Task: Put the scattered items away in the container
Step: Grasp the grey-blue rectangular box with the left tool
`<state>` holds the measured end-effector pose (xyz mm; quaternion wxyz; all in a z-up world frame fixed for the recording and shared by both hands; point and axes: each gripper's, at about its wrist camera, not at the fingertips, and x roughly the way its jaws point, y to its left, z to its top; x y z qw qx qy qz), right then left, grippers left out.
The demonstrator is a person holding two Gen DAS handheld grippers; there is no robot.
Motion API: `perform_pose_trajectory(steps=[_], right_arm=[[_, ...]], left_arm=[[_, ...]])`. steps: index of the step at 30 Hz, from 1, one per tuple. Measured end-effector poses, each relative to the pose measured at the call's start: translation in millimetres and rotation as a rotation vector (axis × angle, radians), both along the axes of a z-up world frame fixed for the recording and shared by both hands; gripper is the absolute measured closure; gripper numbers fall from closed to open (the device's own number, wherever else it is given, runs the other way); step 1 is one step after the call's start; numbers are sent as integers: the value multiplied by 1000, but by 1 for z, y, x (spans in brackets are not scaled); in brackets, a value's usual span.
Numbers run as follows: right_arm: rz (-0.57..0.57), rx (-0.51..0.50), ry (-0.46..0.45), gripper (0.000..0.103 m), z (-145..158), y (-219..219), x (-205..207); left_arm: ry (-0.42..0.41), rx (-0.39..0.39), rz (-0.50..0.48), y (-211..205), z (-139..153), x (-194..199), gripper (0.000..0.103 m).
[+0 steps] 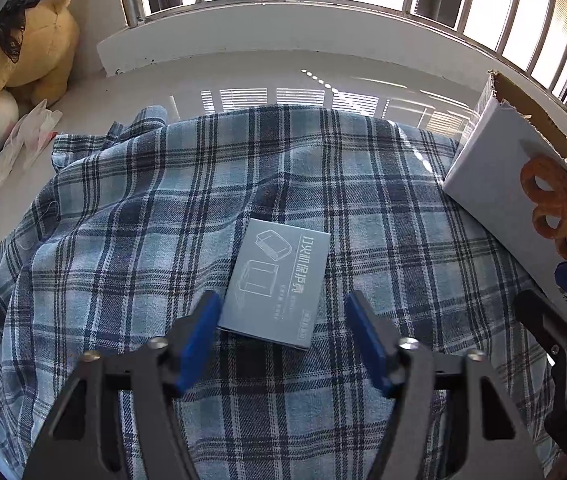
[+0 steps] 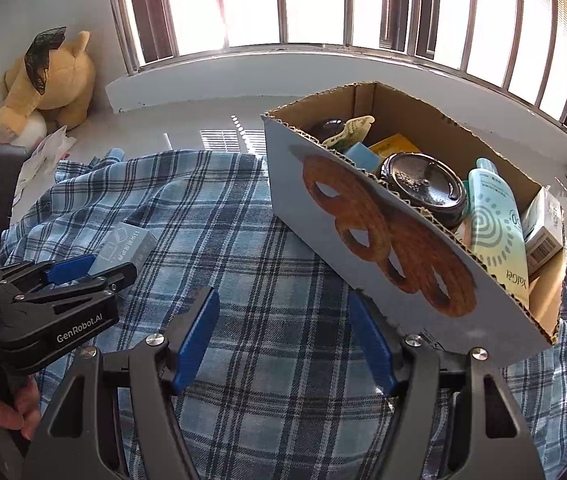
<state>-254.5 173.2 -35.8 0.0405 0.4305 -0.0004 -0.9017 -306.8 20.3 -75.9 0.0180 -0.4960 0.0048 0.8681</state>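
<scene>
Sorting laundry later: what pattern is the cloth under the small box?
Blue, white and dark navy plaid cloth; clearest in the left wrist view.

Black tool [image 1: 283, 320], blue pads [image 1: 203, 320]

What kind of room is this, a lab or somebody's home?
Most likely a home, perhaps a bedroom: a plush toy sits by a barred window, and a plaid cloth covers the surface under a cardboard box of household items.
</scene>
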Motion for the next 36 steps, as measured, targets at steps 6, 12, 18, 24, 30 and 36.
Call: perform_pose_trajectory(steps=[6,12,18,24,30,36], right_arm=[[1,4,-7,37,-3,1,-1],[-7,-7,7,37,2,3,0],[-6,-31,35,37,15,6,6],[3,-36,101,37,36,9,17],[-1,-42,90,37,32,13,14],[-5,-31,80,37,29,14,13]], left_arm=[[20,57,-15,-3,6,4,53],[42,69,-14,-5,23,4,53],[76,40,-62,12,46,11,80],[98,39,-94,29,68,16,80],[58,-47,-72,25,45,21,51],[-50,38,-41,13,10,20,42]])
